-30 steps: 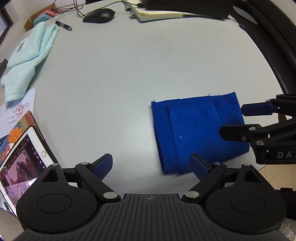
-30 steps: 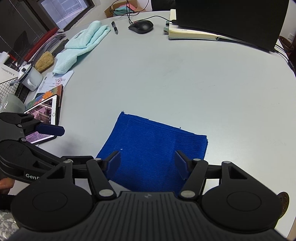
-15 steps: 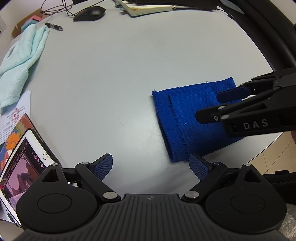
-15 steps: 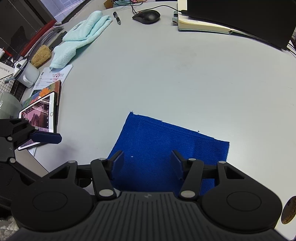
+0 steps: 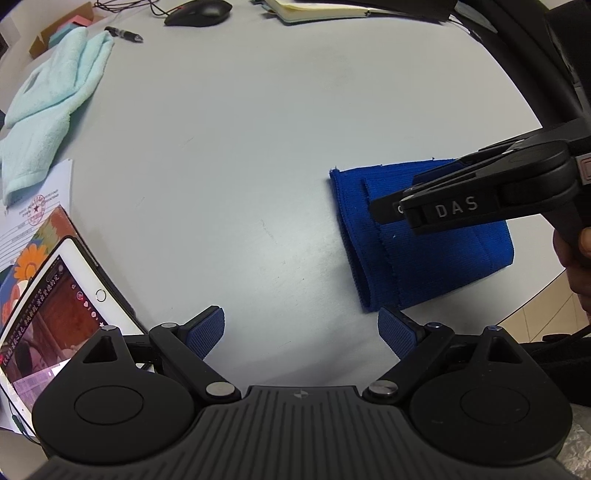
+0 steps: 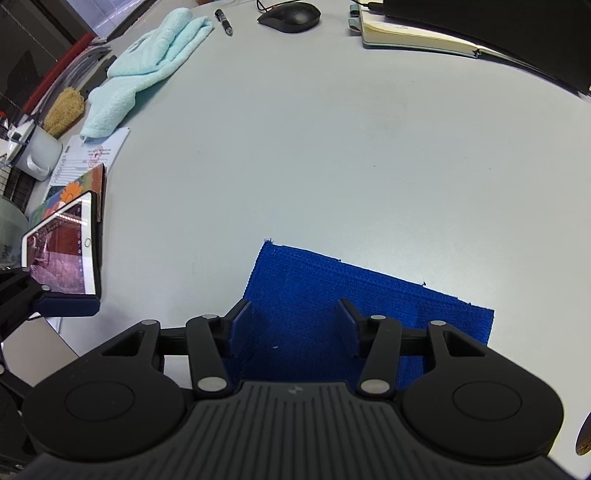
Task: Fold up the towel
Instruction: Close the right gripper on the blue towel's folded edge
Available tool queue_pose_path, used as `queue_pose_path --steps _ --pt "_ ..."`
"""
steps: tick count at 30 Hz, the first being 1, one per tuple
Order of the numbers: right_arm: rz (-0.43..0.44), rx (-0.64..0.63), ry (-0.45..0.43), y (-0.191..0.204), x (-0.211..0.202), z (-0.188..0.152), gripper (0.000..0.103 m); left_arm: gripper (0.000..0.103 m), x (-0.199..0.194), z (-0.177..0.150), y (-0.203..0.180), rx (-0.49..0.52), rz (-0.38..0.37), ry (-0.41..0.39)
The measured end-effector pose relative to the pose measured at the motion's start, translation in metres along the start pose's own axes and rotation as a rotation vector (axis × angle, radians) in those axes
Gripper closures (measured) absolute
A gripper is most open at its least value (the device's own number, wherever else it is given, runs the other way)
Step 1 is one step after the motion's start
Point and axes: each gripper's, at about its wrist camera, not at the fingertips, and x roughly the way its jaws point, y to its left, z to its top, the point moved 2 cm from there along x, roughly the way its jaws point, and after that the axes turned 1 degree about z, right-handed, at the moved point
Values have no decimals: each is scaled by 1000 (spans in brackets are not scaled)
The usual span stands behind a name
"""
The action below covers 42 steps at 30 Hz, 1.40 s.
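A folded blue towel (image 5: 436,258) lies flat near the table's front right edge, one inner layer edge showing along its left side. My right gripper (image 6: 295,317) hovers low over the towel (image 6: 369,291), pointing steeply down. Its jaws stand partly apart with towel under the gap and the pads press on nothing. In the left wrist view its black fingers (image 5: 391,206) reach in from the right across the towel's upper half. My left gripper (image 5: 301,326) is wide open over bare table, just left of the towel's near corner, holding nothing.
A pale green towel (image 5: 51,99) lies crumpled at the far left. A lit tablet (image 5: 55,295) on papers sits at the left edge. A mouse (image 6: 290,16), a pen (image 6: 223,16) and an open notebook (image 6: 417,40) line the far side. The table edge (image 5: 535,295) runs just beyond the blue towel.
My right gripper has come in from the right over the blue towel, sunk lower, and its jaws have narrowed. My left gripper has drifted slightly. The towel lies as before.
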Motion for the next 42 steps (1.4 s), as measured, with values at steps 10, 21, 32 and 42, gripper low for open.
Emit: queue_pose_path --steps 10,21,32,42 --pt "-58 -113 29 5 11 -14 52 11 2 0 3 -20 -3 11" --pt "-89 -64 23 -29 1 -26 52 11 8 6 -14 9 -17 16" --pt "-112 -12 20 -63 -11 -43 52 11 17 15 -30 49 -37 14" --pt "-108 20 3 -75 -17 -48 53 11 22 16 -33 93 -38 11"
